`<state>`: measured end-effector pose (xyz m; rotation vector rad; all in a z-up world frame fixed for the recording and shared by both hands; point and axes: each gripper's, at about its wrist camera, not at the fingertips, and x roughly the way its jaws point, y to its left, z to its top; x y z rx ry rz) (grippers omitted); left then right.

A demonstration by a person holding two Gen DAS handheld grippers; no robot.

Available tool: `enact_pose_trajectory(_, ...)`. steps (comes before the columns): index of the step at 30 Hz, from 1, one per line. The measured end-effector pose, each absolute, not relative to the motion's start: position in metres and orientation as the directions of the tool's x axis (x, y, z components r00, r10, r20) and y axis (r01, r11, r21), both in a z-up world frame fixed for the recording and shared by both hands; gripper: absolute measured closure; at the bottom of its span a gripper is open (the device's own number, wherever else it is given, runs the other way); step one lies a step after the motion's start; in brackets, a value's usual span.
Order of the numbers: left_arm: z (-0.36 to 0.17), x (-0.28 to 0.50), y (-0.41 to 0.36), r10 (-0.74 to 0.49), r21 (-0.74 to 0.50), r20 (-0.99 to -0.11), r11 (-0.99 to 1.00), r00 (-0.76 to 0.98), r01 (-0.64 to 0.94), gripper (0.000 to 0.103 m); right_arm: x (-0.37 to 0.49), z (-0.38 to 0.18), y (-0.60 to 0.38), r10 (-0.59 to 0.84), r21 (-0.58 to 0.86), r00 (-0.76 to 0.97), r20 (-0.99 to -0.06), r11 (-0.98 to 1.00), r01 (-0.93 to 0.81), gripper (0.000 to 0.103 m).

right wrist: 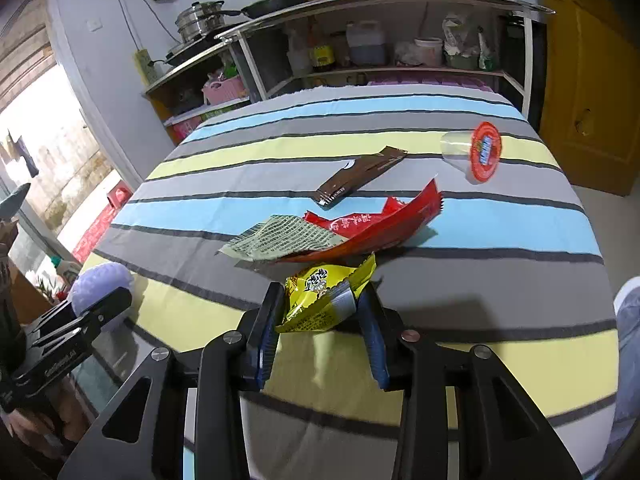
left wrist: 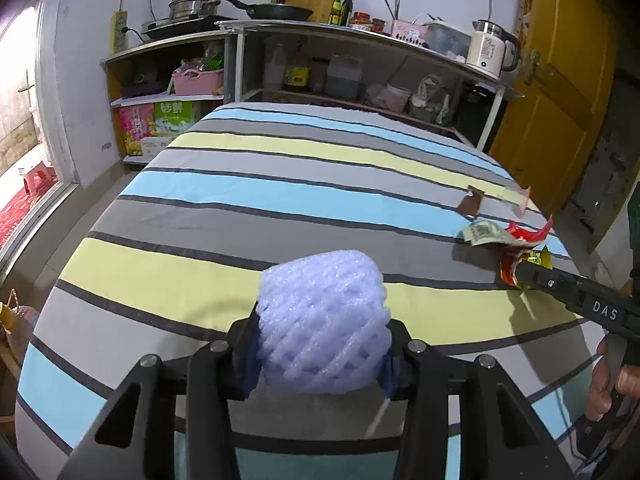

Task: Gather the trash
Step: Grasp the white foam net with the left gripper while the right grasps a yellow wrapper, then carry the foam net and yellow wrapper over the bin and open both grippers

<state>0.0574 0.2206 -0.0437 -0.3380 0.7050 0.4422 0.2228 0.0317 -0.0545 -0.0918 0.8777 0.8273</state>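
Trash, assorted, lying on or held above a table (left wrist: pixel 248 200) covered in a striped cloth of blue, grey and pale yellow bands.

Left wrist view: the left gripper (left wrist: pixel 322 354) pinches a foam fruit net (left wrist: pixel 324 320), lavender, soft open mesh, rounded like a ball, held just above the cloth near the front edge. Risk: the net is springy and compressible, so a slack squeeze could let it pop out and roll. At far right the right gripper (left wrist: pixel 520 274) reaches in, its tip buried in crumpled wrappers. A brown sachet (left wrist: pixel 472 202) lies flat beyond it.

Right wrist view: the right gripper (right wrist: pixel 322 312) is closed on a yellow snack wrapper (right wrist: pixel 326 298), glossy crinkled film with a silver lining, caught by one end only. Risk: slick foil may slide from the pads, and its free end lies close to the red wrapper (right wrist: pixel 380 224), which could be dragged along or knocked. Red wrapper: long, shiny, torn open, partly overlapping a printed paper slip (right wrist: pixel 280 238), greenish, flat, curled at the edges. Brown sachet (right wrist: pixel 360 180): narrow, stiff, flat, well behind. A clear plastic cup (right wrist: pixel 476 152) with red peeled lid lies on its side near the far right edge; judged liable to roll off if bumped.
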Motion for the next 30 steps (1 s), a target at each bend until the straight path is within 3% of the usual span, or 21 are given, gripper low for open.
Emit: enact_pose_trajectory(30,0.008,0.083,0.068,-0.013,-0.179,-0.573,0.978,0.819,-0.109,0.057,0.161,-0.002,-0.128,0.586,0.25,0.542,-0.602,0.783,-0.569,0.064)
